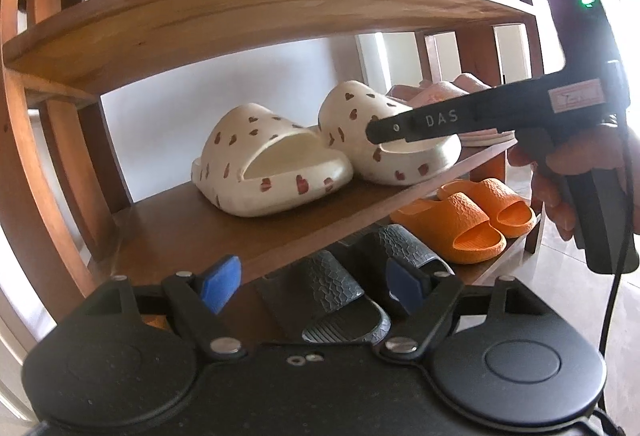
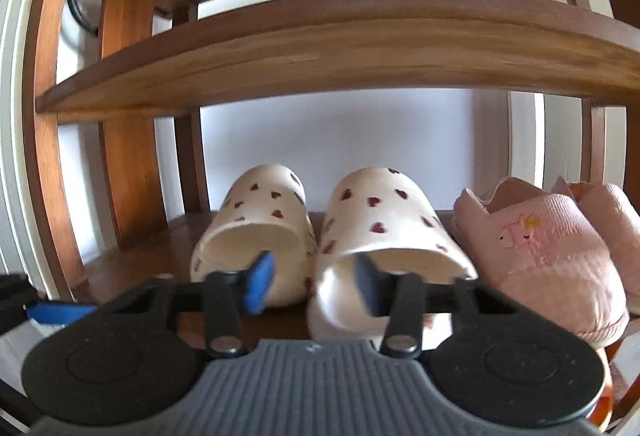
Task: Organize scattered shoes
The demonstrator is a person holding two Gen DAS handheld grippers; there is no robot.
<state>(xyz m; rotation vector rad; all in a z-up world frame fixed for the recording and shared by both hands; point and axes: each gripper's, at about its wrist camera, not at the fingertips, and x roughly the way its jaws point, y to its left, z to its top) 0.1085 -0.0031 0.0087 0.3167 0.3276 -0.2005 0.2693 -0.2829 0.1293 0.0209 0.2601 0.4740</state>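
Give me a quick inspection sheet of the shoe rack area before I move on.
Surface: wooden shoe rack, several shelves.
Job's things: cream heart-print slippers paired beside pink slippers on one shelf; black slippers and orange slippers on the shelf below.
Clutter: nothing seen.
Grippers: left gripper open, empty, near the black slippers; right gripper open at the right cream slipper's heel, empty.
Cables: black cable hangs from the right gripper's handle.
Surroundings: white wall behind, tiled floor.
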